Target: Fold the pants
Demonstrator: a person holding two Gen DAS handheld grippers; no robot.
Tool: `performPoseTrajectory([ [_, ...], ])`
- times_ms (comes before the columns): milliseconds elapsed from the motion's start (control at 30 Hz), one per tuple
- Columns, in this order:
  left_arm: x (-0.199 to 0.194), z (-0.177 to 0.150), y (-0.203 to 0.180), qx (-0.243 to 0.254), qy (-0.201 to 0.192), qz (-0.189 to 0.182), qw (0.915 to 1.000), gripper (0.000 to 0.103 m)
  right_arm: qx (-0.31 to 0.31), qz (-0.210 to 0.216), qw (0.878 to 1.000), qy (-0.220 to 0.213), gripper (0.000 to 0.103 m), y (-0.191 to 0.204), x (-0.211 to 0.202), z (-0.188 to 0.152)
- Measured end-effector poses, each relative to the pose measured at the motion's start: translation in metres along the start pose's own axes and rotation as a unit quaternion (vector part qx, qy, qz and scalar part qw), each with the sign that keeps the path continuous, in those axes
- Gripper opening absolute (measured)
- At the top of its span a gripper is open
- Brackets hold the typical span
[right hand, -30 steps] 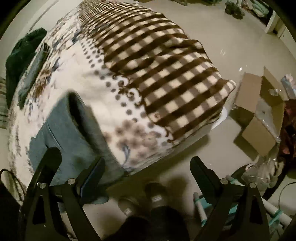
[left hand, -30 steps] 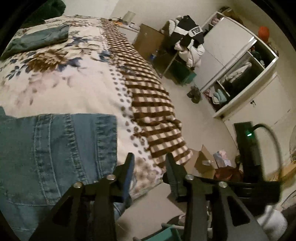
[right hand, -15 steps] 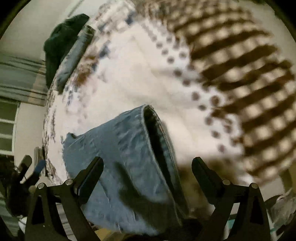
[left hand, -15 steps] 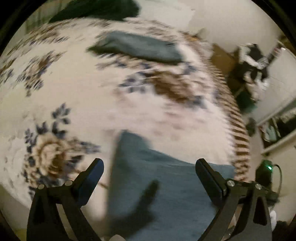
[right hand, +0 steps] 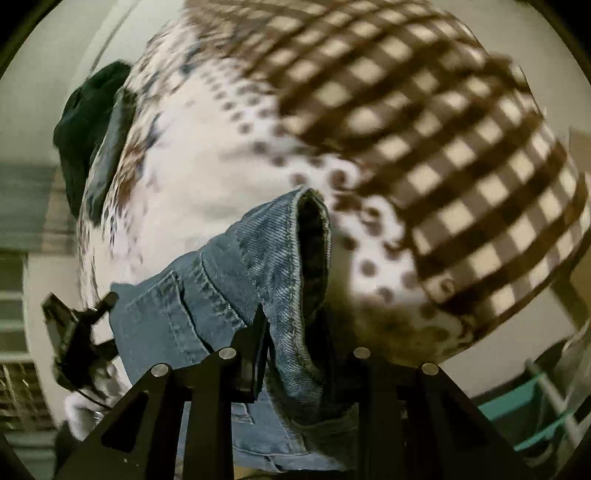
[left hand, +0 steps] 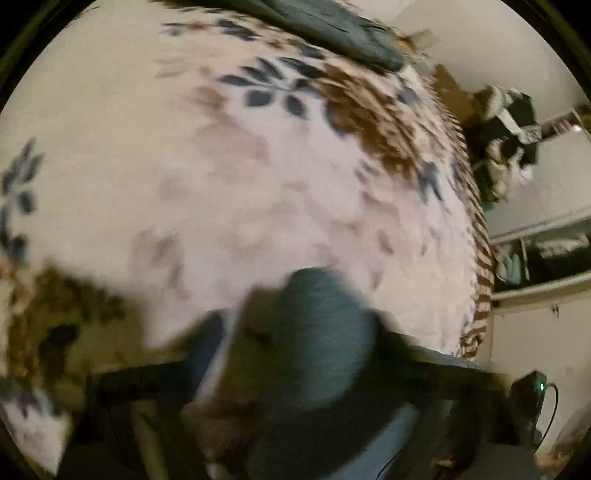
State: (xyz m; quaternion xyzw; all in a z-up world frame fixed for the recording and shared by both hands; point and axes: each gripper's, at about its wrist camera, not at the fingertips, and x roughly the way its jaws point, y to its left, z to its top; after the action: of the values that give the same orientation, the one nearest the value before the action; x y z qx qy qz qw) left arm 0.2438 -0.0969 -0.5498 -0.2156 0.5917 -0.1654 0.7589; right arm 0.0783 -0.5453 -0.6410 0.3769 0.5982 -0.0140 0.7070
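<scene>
We are working over a bed [right hand: 229, 155] covered by a blanket [left hand: 258, 177] that is pale with blue and brown flowers on its near and left part, turning to brown dots and then a brown-and-cream check [right hand: 461, 155] toward the right edge. The jeans [right hand: 221, 295] are lying on the near part of the bed, their denim bunched up and one hemmed opening [right hand: 314, 240] gaping toward the check.

At the far left end of the bed we are seeing a folded grey-blue garment [left hand: 332, 29], and beside it a dark green heap [right hand: 85, 122]. Past the right edge of the bed, in the left wrist view, a pile of black and white clothes [left hand: 509, 125] is sitting in front of open white shelves [left hand: 546, 258].

Our right gripper [right hand: 295, 332] is pointing steeply down at the near side of the jeans. Its jaws are closing, and the hem fold is sitting between them, the left pad touching the cloth; the right pad is hidden behind the denim.

Our left gripper [left hand: 295, 350] is badly blurred. Its jaws are closing too, with a rounded fold of the jeans [left hand: 317, 332] bulging up between them; we cannot tell for sure whether the pads are pressing on it. In the right wrist view the left gripper [right hand: 74, 332] is showing at the left end of the jeans, near the bed's near edge.
</scene>
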Motion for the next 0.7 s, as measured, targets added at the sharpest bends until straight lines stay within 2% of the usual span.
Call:
performPoseTrajectory([
  [67,0.001,0.001,-0.002,0.017,0.003,0.007,0.9998,0.031,-0.011,-0.007,1.0,0.006,0.029,0.002,0.005,0.003],
  [100,0.001,0.003,0.003,0.012,0.002,-0.001,0.9999,0.031,-0.014,-0.012,1.0,0.006,0.029,0.003,0.006,0.005],
  [167,-0.003,0.006,0.016,-0.008,-0.002,0.006,0.9999,0.028,-0.004,-0.021,1.0,0.011,0.03,0.004,0.01,0.009],
  [200,-0.008,0.008,0.021,-0.016,-0.003,-0.004,0.9999,0.03,-0.002,-0.022,1.0,0.013,0.03,0.0,0.013,0.012],
  [267,-0.021,0.008,0.022,-0.023,0.002,-0.007,0.9997,0.032,-0.006,-0.031,0.999,0.019,0.041,0.0,0.015,0.012],
  [300,-0.031,0.005,0.019,-0.022,0.003,0.0,0.9998,0.04,-0.002,-0.029,0.999,0.025,0.048,-0.001,0.013,0.011],
  [333,-0.038,0.003,0.018,-0.022,0.0,-0.002,0.9998,0.063,0.007,-0.02,0.999,0.033,0.07,-0.004,0.007,0.008],
  [367,-0.049,-0.003,0.015,-0.02,-0.005,-0.011,0.9997,0.08,0.017,-0.003,0.999,0.035,0.093,-0.003,0.004,0.005],
  [400,-0.059,-0.011,0.013,-0.019,-0.012,-0.016,0.9996,0.1,0.028,0.018,0.999,0.028,0.098,-0.007,-0.007,-0.003],
  [467,-0.074,-0.028,0.009,-0.02,-0.018,-0.036,0.999,0.101,0.043,0.026,0.999,0.017,0.098,-0.016,-0.027,-0.023],
  [533,-0.078,-0.047,0.011,-0.034,-0.007,-0.046,0.9984,0.101,0.076,0.032,0.996,0.013,0.098,-0.029,-0.035,-0.048],
  [600,-0.07,-0.06,0.013,-0.047,0.007,-0.054,0.9974,0.101,0.119,0.053,0.991,0.031,0.098,-0.046,-0.024,-0.072],
  [700,-0.047,-0.079,0.017,-0.071,0.035,-0.057,0.9953,0.101,0.178,0.121,0.974,0.068,0.098,-0.063,0.019,-0.101],
])
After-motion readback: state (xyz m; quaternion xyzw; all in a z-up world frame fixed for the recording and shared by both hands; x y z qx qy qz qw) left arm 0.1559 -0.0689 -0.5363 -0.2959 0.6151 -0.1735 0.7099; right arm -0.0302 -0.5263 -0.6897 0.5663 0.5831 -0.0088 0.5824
